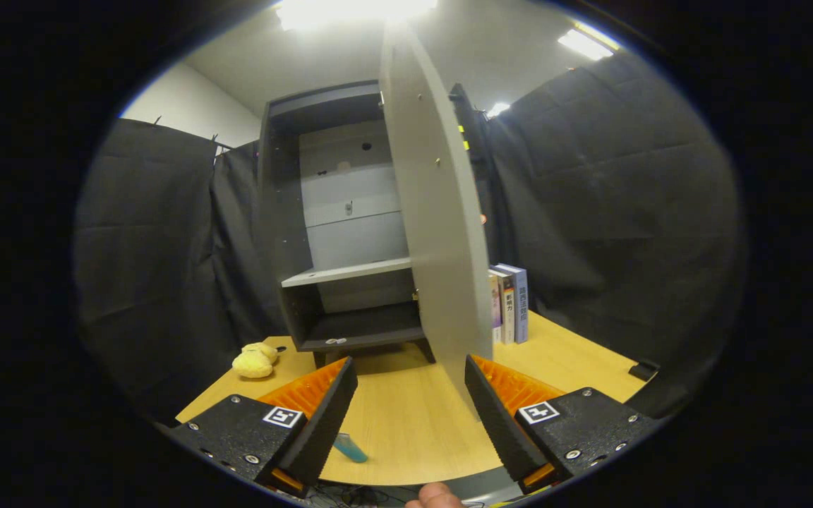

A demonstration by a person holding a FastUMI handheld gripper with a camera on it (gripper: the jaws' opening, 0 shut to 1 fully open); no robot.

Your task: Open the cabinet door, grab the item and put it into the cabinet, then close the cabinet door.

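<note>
The grey cabinet (pixel 339 212) stands at the back of the wooden table (pixel 406 423), its inside showing one shelf (pixel 346 271) and a bare bottom compartment (pixel 368 324). Its door (pixel 438 212) is swung wide open and points edge-on at me; its lower corner sits against the inner side of my right finger (pixel 495 416). My gripper (pixel 410 363) is open, with nothing between the fingers. A yellow plush toy (pixel 255 361) lies on the table left of the cabinet, beyond my left finger (pixel 325 416). A small teal object (pixel 350 448) lies on the table beside the left finger's base.
Three upright books (pixel 511 303) stand on the table right of the door. A small black object (pixel 643 369) lies at the table's right edge. Black cloth walls close in both sides. A person's fingertip (pixel 438 496) shows below the gripper.
</note>
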